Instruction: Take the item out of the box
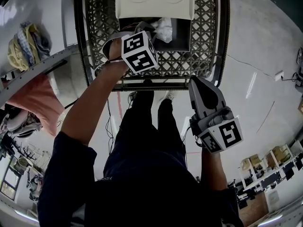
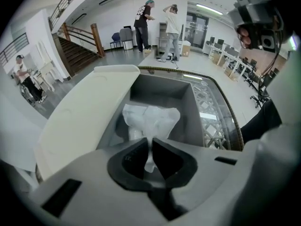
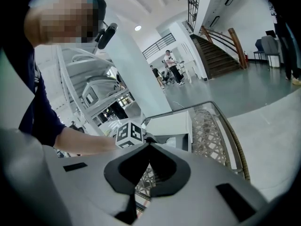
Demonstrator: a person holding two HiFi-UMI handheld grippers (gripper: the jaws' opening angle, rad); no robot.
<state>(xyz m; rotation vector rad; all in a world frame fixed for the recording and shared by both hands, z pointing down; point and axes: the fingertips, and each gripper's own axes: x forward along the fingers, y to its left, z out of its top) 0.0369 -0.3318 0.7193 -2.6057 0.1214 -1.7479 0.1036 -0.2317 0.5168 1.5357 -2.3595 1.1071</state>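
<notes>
head view: steeply down | gripper views: along jaws, close | shared: box (image 1: 182, 36)

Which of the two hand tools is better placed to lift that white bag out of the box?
Left. The left gripper is closed on the white bag inside the box; the right gripper hangs shut and empty, away from it.

large open lab-like hall, wooden-railed staircase (image 2: 77, 51), rows of desks (image 2: 225, 58), glossy grey floor (image 3: 263, 86), people (image 2: 171, 27) standing about
</notes>
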